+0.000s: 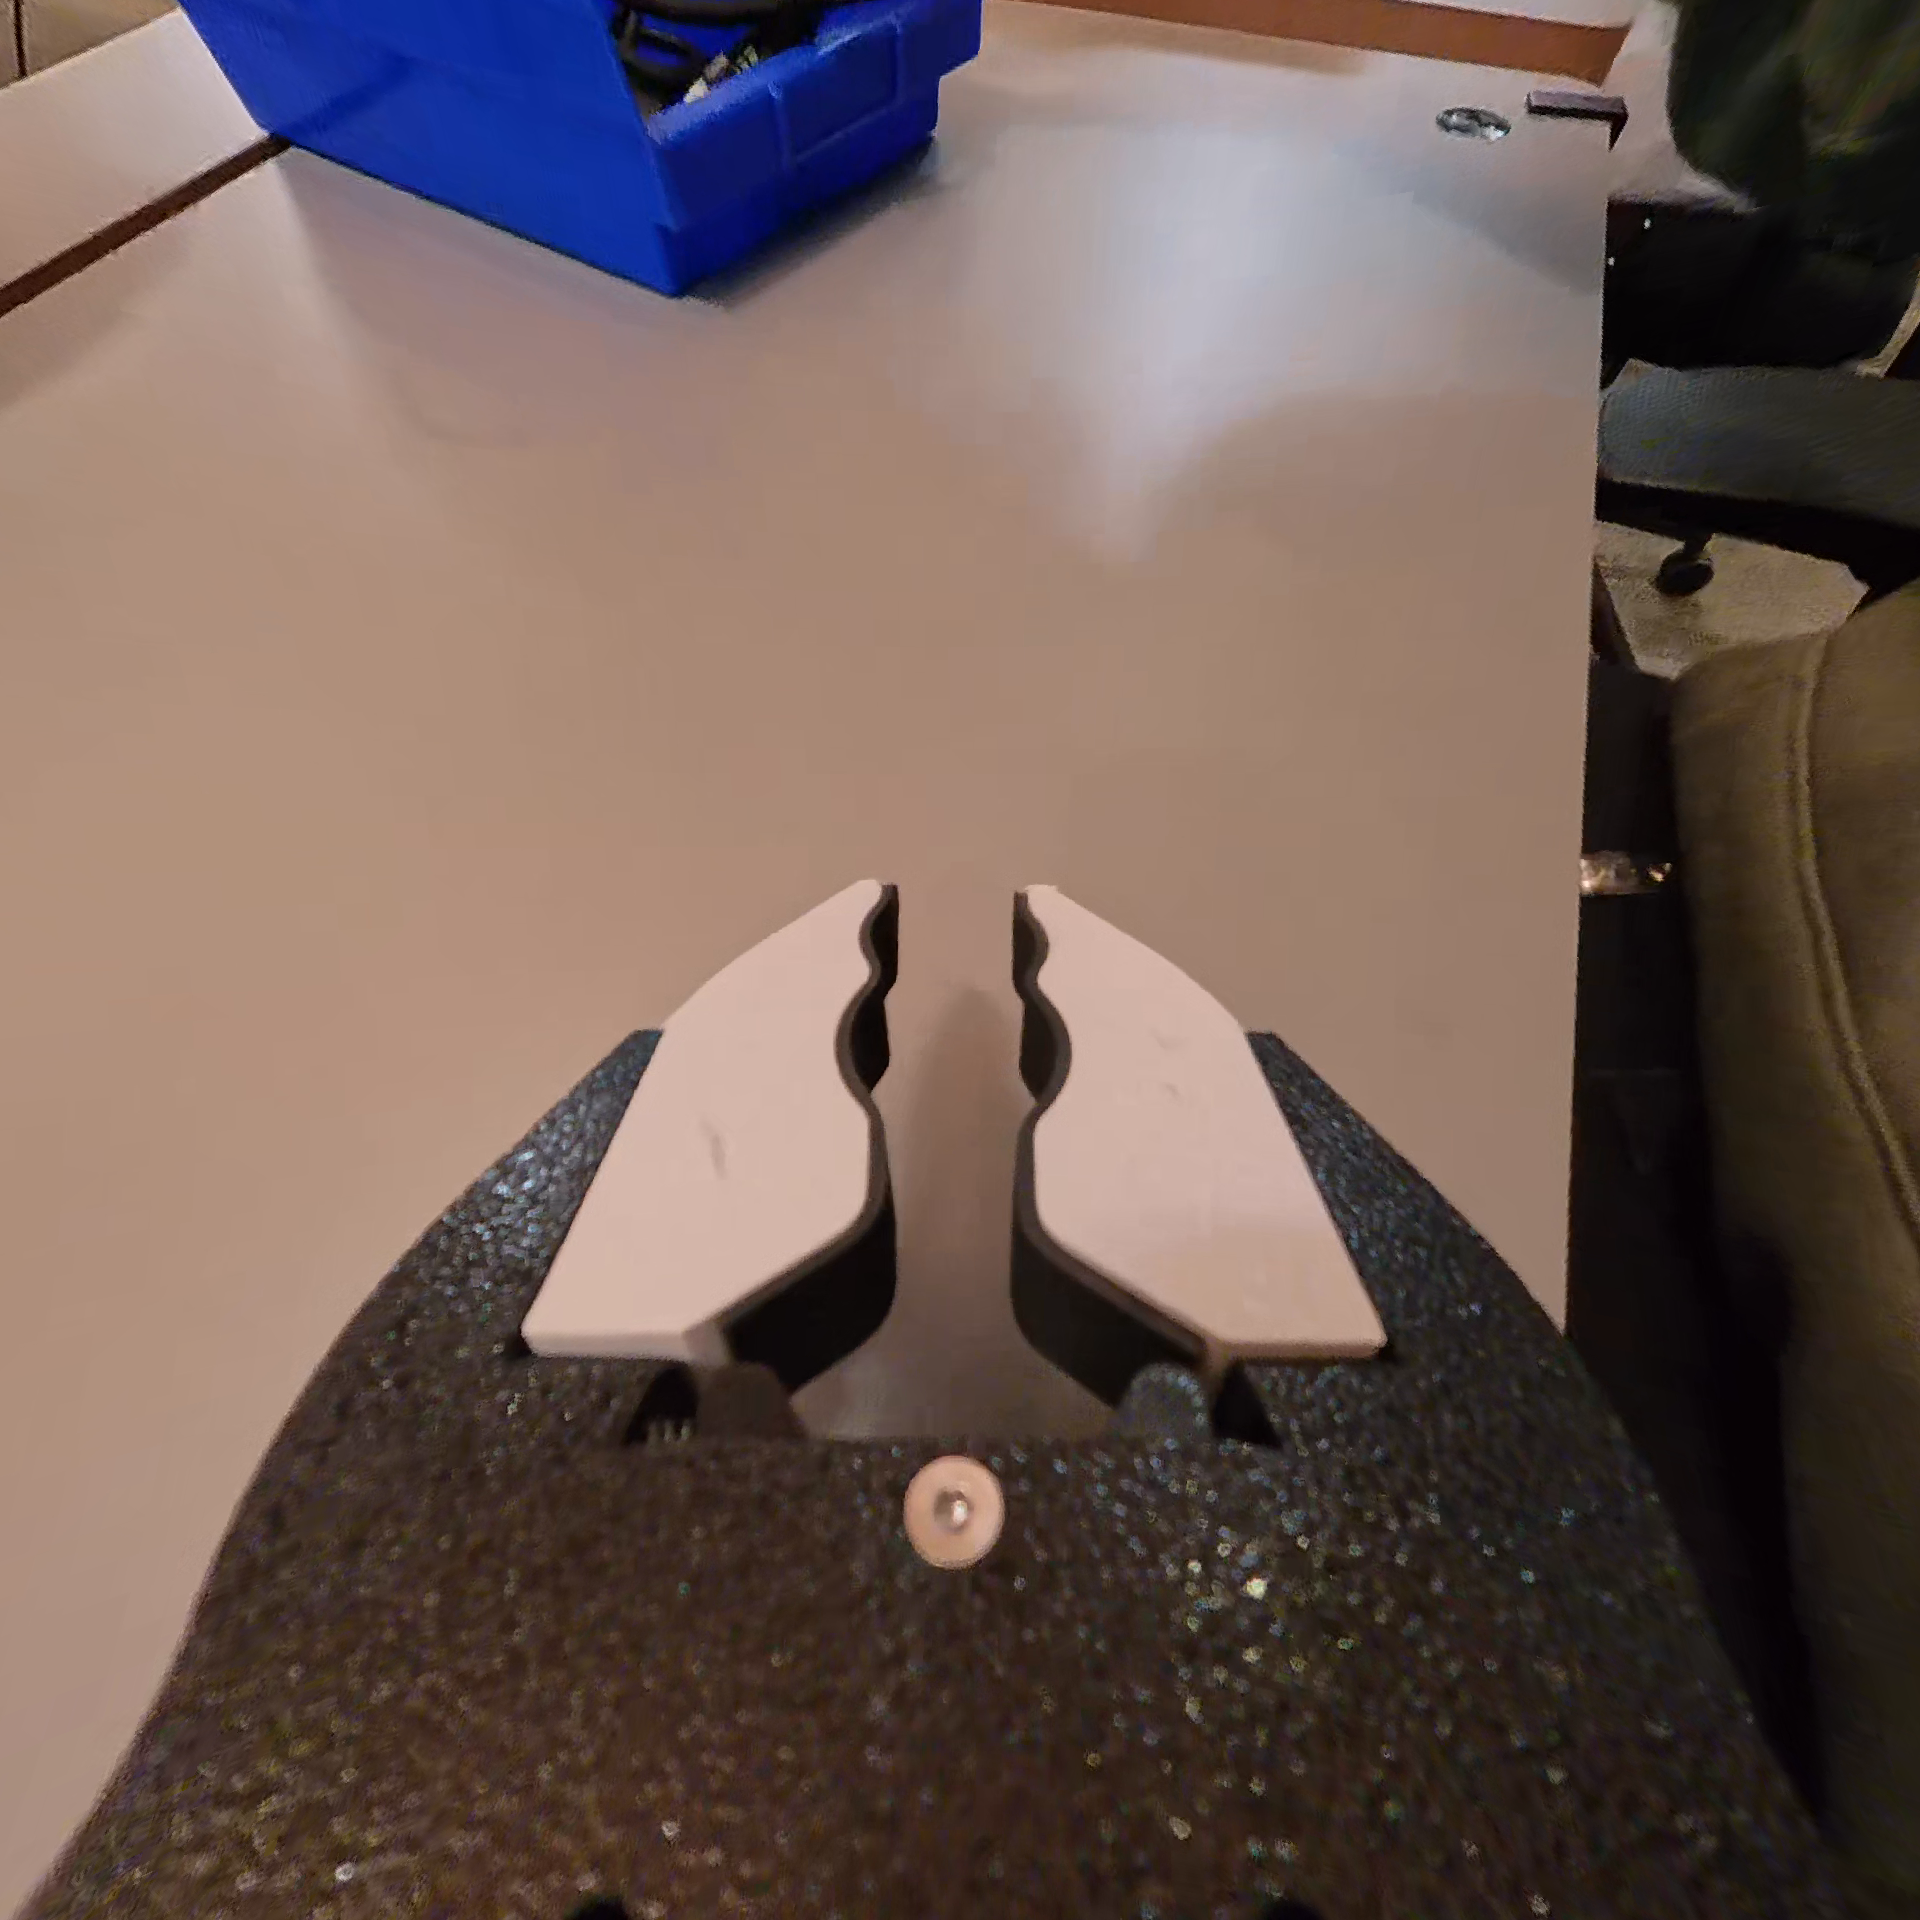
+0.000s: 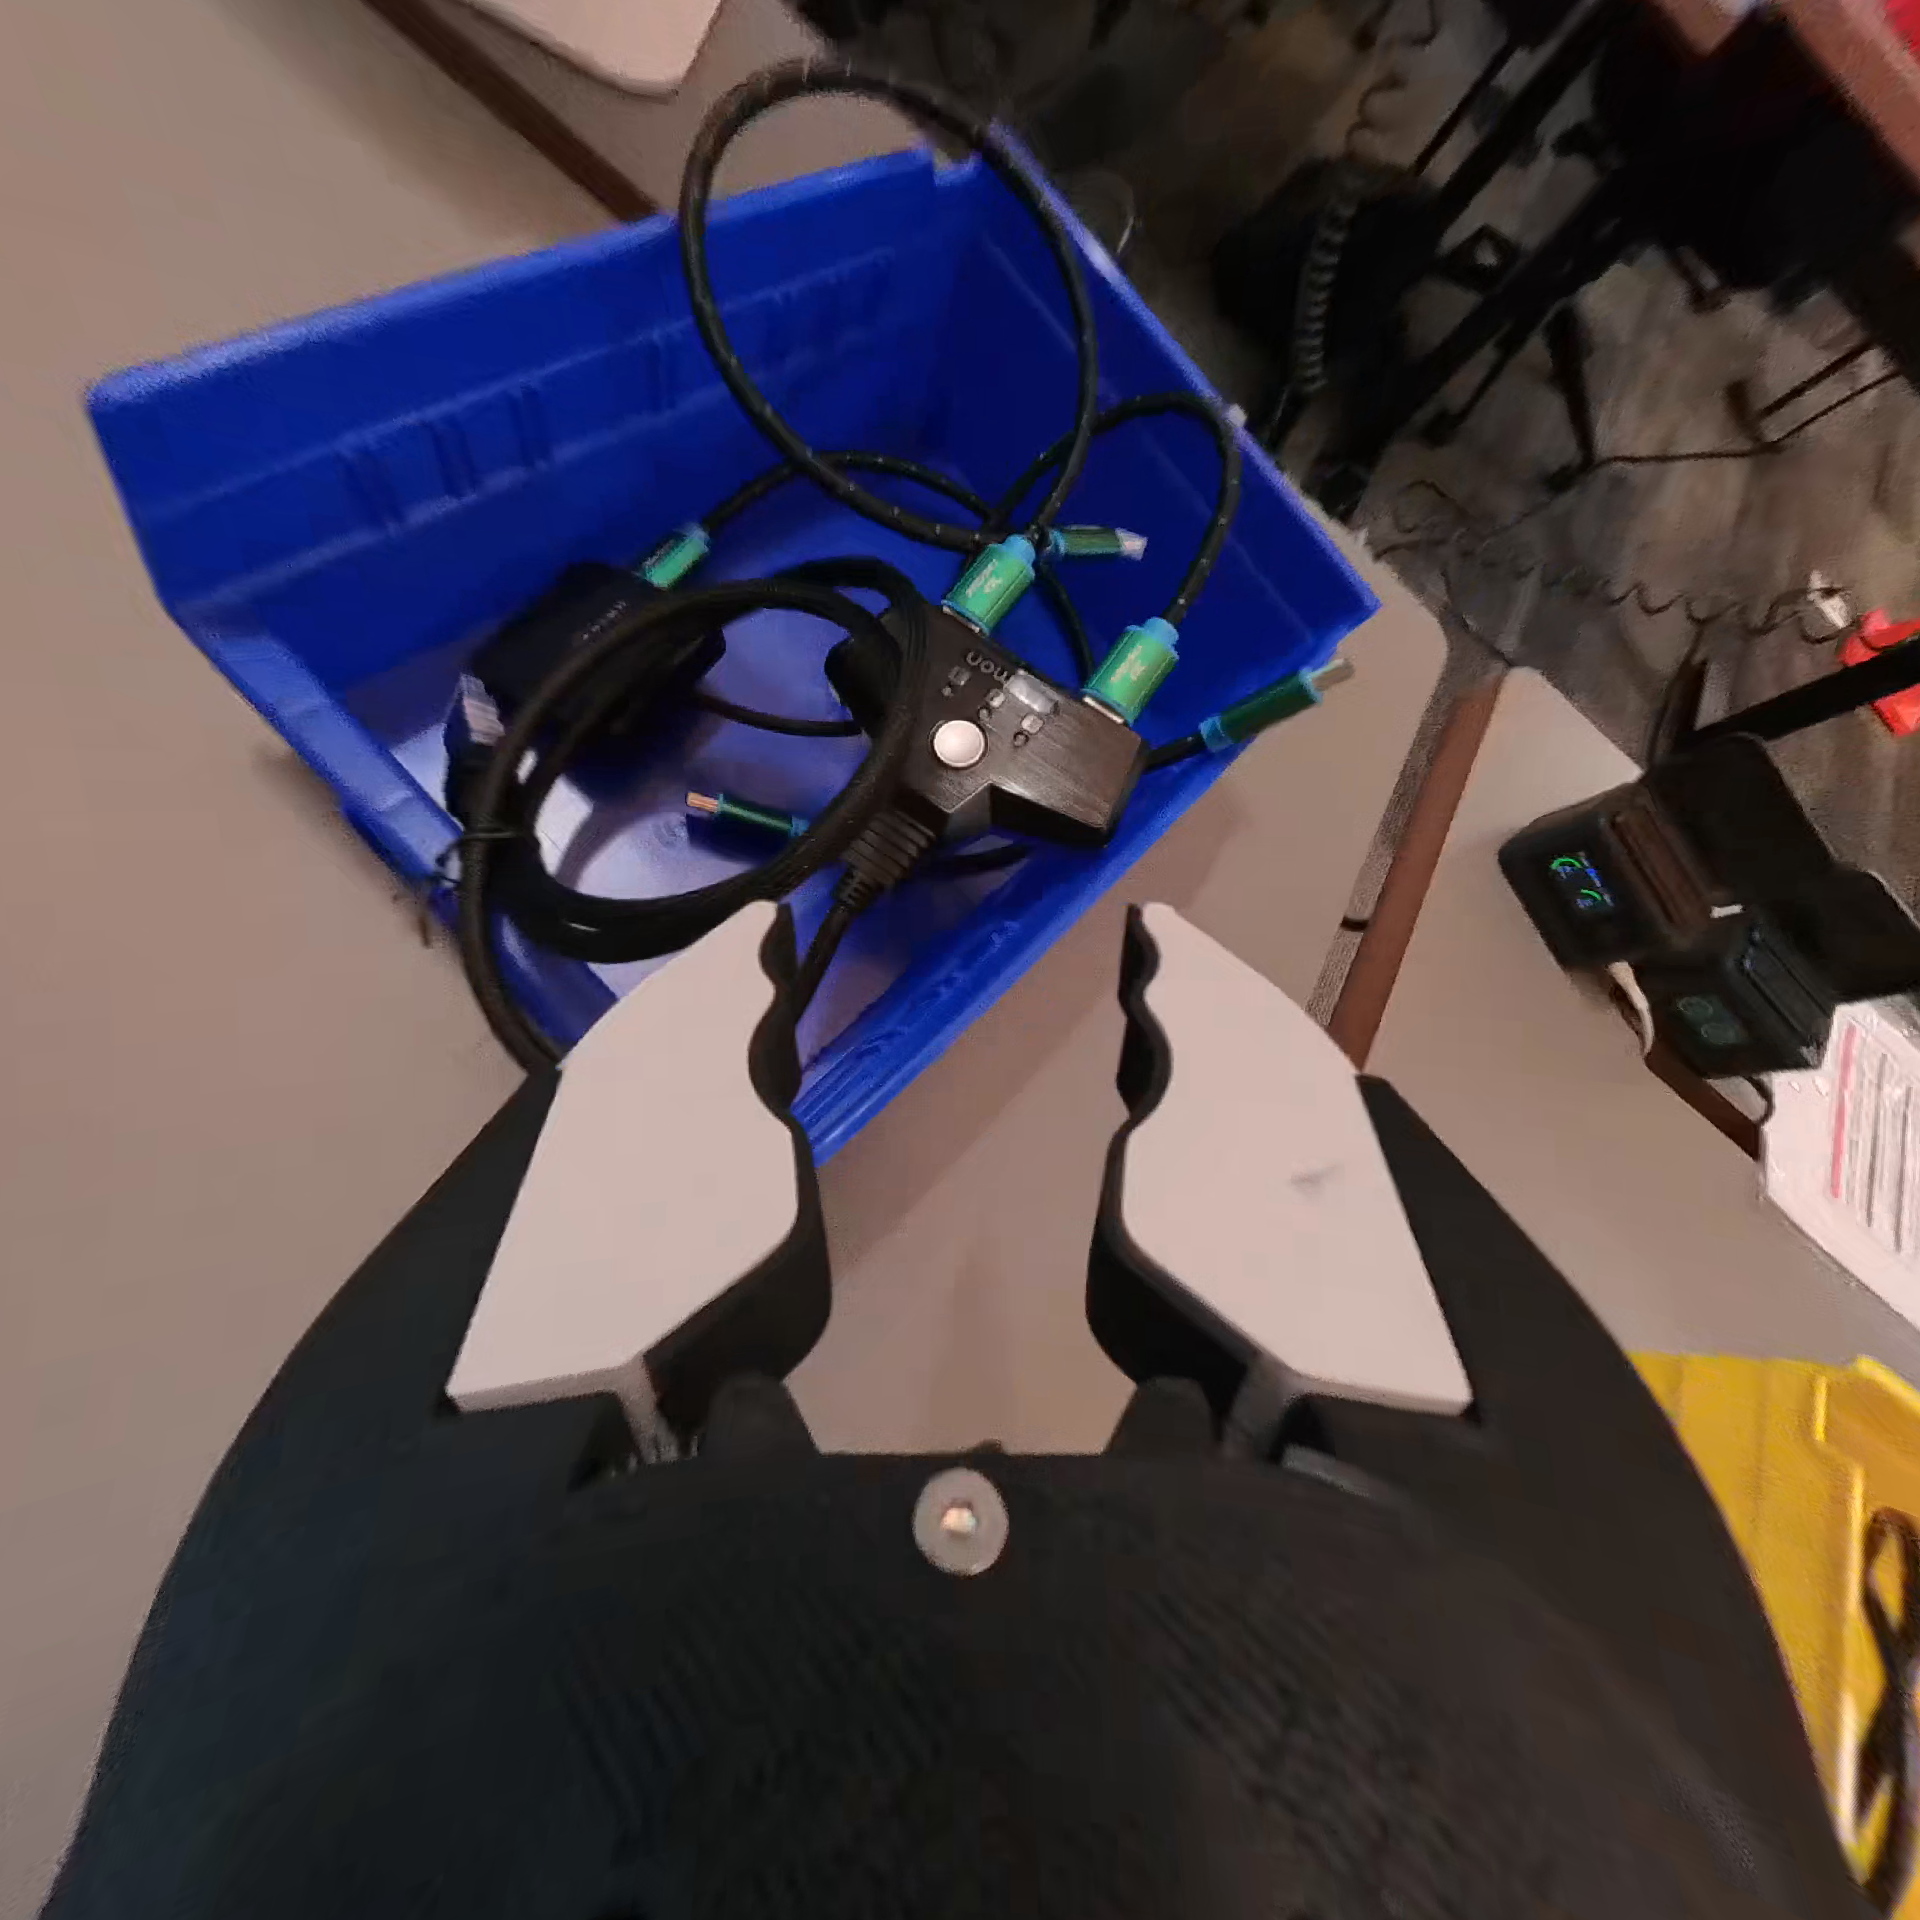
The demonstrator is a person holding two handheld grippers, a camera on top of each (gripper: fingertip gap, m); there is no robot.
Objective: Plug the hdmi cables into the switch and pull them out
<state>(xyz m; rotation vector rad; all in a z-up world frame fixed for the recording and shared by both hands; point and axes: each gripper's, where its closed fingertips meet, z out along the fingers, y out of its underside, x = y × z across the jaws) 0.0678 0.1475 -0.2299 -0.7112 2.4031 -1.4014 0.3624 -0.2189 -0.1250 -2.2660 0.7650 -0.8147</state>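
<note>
In the right wrist view a black HDMI switch [image 2: 1013,743] with a round white button lies in a blue bin [image 2: 416,468]. Two green-ended HDMI plugs [image 2: 987,584] [image 2: 1132,665] sit in its ports. Loose green plugs [image 2: 1273,698] [image 2: 748,816] and a black cable coil [image 2: 665,790] lie around it. My right gripper [image 2: 951,914] is open and empty, just above the bin's near wall, short of the switch. My left gripper [image 1: 956,894] is open by a narrow gap and empty over the bare table [image 1: 623,623]. The bin [image 1: 582,114] stands far ahead to its left.
The table's right edge [image 1: 1584,727] drops off to a chair [image 1: 1766,436] and a beige cushion [image 1: 1808,1039]. In the right wrist view a black device with a small lit screen [image 2: 1683,883], a white packet [image 2: 1860,1143] and a yellow bag [image 2: 1787,1558] lie to the right.
</note>
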